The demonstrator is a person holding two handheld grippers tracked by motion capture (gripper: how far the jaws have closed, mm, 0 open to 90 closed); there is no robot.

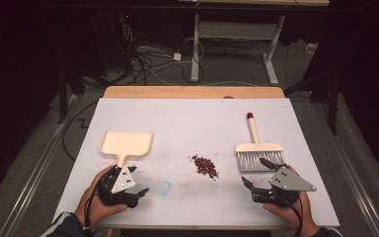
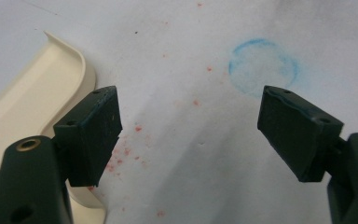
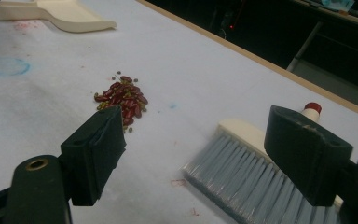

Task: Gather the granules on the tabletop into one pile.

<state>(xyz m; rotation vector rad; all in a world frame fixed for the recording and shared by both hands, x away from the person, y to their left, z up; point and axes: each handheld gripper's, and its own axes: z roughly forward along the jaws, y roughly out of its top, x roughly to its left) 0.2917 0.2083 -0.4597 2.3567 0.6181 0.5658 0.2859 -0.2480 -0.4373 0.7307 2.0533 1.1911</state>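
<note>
A cream dustpan lies at the left of the white table, its handle pointing toward me. A small pile of red beans sits mid-table. At the right lies a brush with grey bristles and a red-tipped cream handle. My left gripper is open just right of the dustpan handle, holding nothing. Its own view has the dustpan left of its left jaw. My right gripper is open at the near side of the bristles. In its view the beans lie beyond its left jaw and the brush lies between the jaws.
A faint blue circle is marked on the table surface near my left gripper, also as the blue circle. Red speckles stain the white table. Another desk's legs and cables stand on the dark floor beyond the far edge.
</note>
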